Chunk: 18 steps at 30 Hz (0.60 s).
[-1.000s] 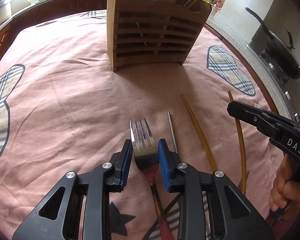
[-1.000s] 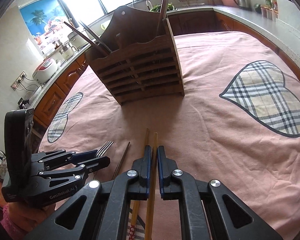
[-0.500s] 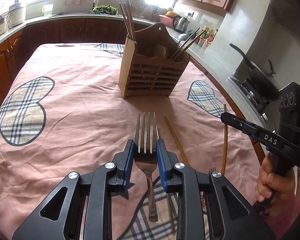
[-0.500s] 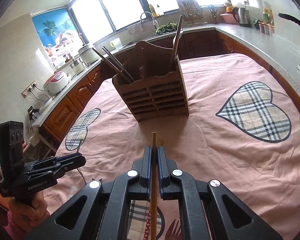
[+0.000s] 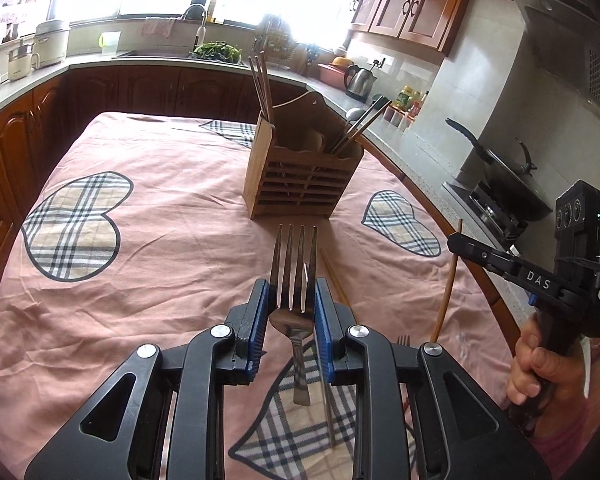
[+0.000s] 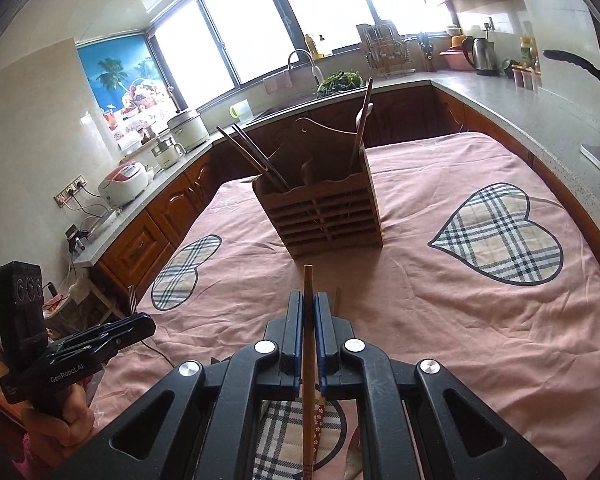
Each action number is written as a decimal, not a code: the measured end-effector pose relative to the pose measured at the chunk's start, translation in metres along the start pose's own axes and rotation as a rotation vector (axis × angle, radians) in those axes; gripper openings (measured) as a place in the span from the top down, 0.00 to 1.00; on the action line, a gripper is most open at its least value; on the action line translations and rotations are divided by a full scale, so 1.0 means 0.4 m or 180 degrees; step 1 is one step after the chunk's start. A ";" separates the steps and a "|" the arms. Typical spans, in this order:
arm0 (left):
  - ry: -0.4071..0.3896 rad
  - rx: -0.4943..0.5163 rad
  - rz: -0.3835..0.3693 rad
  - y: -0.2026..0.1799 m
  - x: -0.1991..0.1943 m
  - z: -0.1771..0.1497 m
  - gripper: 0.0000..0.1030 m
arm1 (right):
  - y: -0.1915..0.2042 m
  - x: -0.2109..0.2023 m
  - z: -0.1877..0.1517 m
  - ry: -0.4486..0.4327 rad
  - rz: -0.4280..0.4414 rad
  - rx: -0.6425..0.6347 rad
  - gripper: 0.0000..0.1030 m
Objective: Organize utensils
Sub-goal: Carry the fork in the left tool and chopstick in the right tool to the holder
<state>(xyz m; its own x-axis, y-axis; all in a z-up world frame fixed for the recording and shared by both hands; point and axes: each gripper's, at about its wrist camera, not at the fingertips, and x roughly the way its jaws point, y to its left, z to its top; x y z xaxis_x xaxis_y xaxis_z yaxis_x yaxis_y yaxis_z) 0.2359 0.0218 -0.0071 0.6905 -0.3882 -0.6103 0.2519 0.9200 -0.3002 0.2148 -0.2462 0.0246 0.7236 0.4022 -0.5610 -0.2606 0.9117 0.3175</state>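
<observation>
Two utensils are up off the tabletop (image 5: 172, 208): your left tool (image 5: 291, 304) is clamped on one fork (image 5: 294, 272), your right tool (image 6: 308, 316) on one wooden chopstick (image 6: 308, 292), both short of the wooden caddy (image 5: 300, 182). Next, carry each over the caddy and lower it into a compartment. Near the fork, one chopstick (image 5: 332, 276) lies waiting.

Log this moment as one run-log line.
left tongs: shut on fork | right tongs: shut on chopstick | wooden holder: ahead on tablecloth

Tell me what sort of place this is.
A home kitchen, most likely: a sink faucet under the windows, an electric kettle on the counter, and a wok on the stove.
</observation>
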 end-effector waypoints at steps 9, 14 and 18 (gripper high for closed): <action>-0.0250 0.0043 -0.0052 -0.019 -0.056 0.032 0.80 | 0.014 -0.071 0.032 -0.0304 -0.0013 -0.0029 0.95; -0.0349 0.0036 -0.0052 -0.021 -0.073 0.055 0.80 | 0.014 -0.089 0.054 -0.0407 -0.0008 -0.0028 0.95; -0.0414 0.0029 -0.0051 -0.023 -0.079 0.073 0.80 | 0.011 -0.090 0.069 -0.0444 -0.0011 -0.0022 0.95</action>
<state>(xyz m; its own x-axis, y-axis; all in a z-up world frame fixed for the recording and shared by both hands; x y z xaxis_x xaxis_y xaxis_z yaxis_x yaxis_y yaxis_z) 0.2316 0.0272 0.0365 0.7683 -0.3931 -0.5051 0.2693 0.9145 -0.3021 0.2053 -0.2589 0.0670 0.8061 0.3841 -0.4502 -0.2620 0.9138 0.3103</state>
